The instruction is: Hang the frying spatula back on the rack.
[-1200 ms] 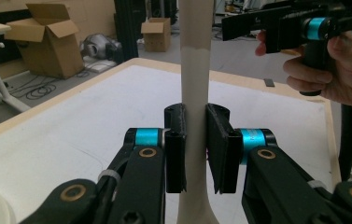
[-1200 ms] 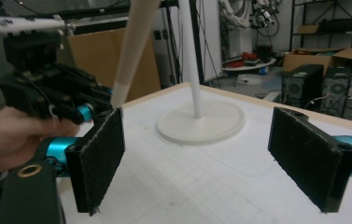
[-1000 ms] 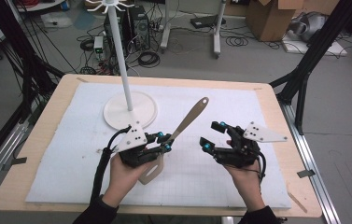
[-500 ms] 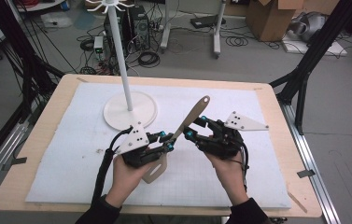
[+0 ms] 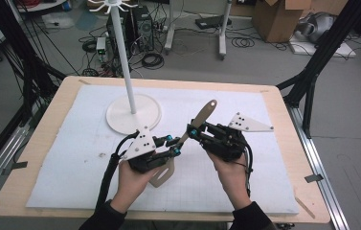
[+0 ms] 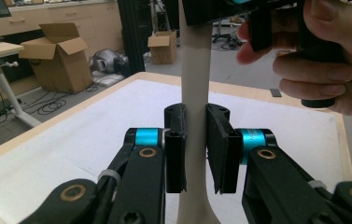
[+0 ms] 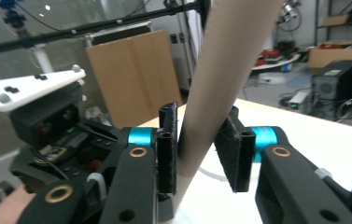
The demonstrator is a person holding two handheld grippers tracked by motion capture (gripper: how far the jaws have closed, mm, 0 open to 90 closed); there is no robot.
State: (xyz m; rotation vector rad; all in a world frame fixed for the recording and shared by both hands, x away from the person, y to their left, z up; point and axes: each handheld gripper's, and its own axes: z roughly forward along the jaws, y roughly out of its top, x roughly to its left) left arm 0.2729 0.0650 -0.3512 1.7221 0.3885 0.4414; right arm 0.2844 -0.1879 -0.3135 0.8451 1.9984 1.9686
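My left gripper (image 5: 172,145) clamps the smooth, flat beige spatula (image 5: 195,125) low on its handle; my right gripper (image 5: 191,132) has just been closing on the handle higher up. The handle slants up and away over the white mat (image 5: 73,158), blade near my left hand (image 5: 132,179).

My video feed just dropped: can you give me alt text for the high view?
Both grippers clamp a beige spatula above a white mat: the left gripper near its blade, the right gripper, its jaws just closing, on the handle. A white stand rises behind.
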